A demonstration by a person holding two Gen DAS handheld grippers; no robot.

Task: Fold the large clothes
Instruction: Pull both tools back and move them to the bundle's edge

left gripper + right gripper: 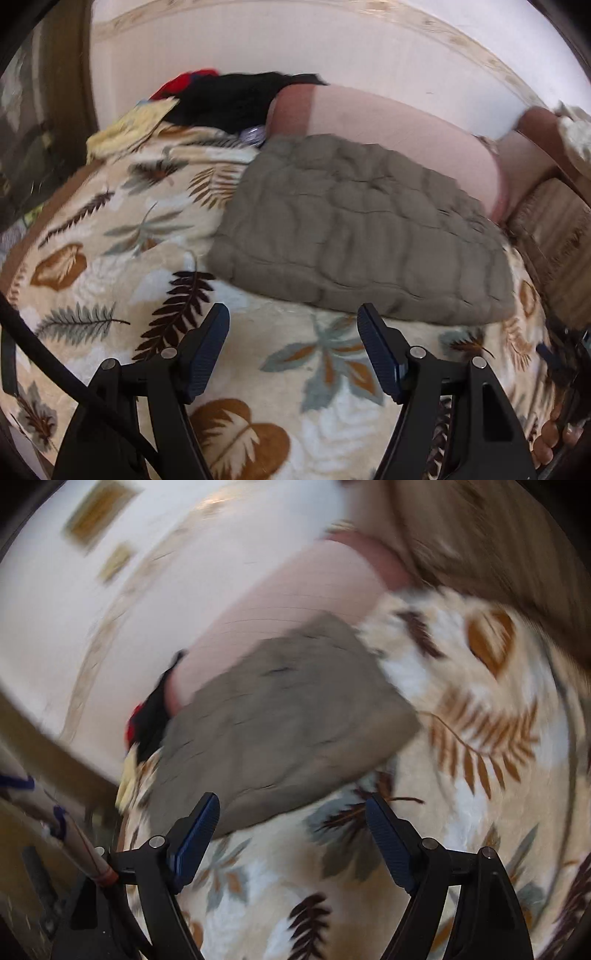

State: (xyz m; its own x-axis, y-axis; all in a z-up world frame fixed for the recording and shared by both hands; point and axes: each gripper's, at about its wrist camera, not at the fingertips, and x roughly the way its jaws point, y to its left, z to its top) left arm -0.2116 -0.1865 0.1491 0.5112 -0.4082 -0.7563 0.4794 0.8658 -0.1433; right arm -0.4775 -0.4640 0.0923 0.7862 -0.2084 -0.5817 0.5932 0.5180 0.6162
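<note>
Left wrist view: the left gripper [293,315] stands wide apart, nothing between its dark blue ribbed pads, hanging over the cream fleece blanket printed with brown and grey-blue leaves [110,266]. Just ahead of the right fingertip, and stretching forward and rightward from it, lies the olive-grey quilted padded garment, folded into a thick rectangular bundle [354,236]; its near edge sits close to the fingertips but apart from them. Behind the bundle rests a long pale pink bolster pillow [388,118]. Far ahead to the left lies a heap of black and red clothes [229,99], with a pale yellow cloth [125,129] beside it.

Right wrist view, blurred: the right gripper [293,805] is likewise spread wide and empty above the same blanket [461,812]. The olive-grey bundle [280,716] lies just ahead, its near edge passing behind the left fingertip; whether they touch I cannot tell. The pink bolster [295,602] lies beyond it.
</note>
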